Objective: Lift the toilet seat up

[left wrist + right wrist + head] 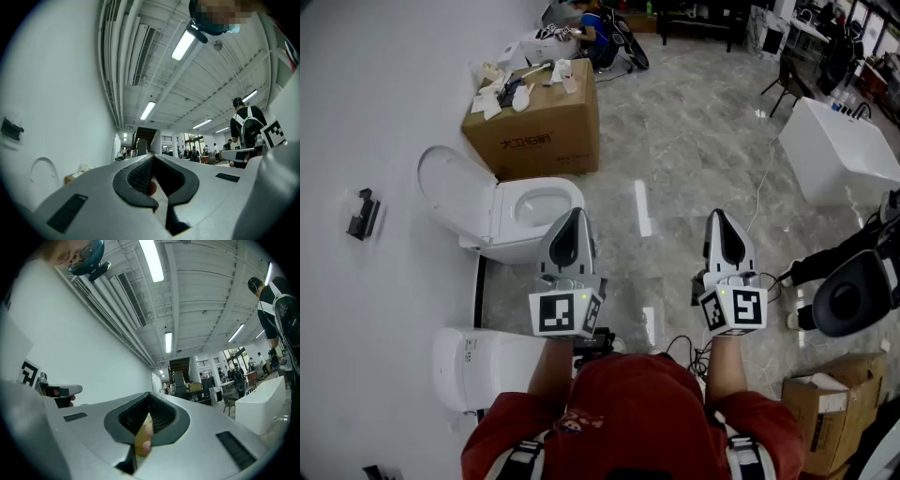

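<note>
A: Toilet, where?

B: Toilet (506,239) sits on the floor against the left wall, bowl facing into the room. Lid (450,183) is up and leans toward the wall. I can't tell if the seat ring is up with it or flat on the bowl.

A: Grippers?

B: Left gripper (574,225) is closed and empty, held roughly level by the bowl's front edge. It doesn't seem to touch. Right gripper (722,225) is closed and empty too, well apart to the right over bare floor. My guess is both are parked at the ready. The left is nearer, so it's the likely one for the lift, and closed jaws could wedge under an edge.

A: Around it?

B: Box (534,131) is just beside the toilet's far side, with clutter on top. A white fixture (478,366) stands by the wall at the person's left, and there's a black bracket (363,214) on the wall. White tub (839,155) and black chair (853,295) are over at the right.

A: Anything in the way?

B: Nothing between the left gripper and the bowl. The box crowds the far side, and the wall stops the lid.
</note>
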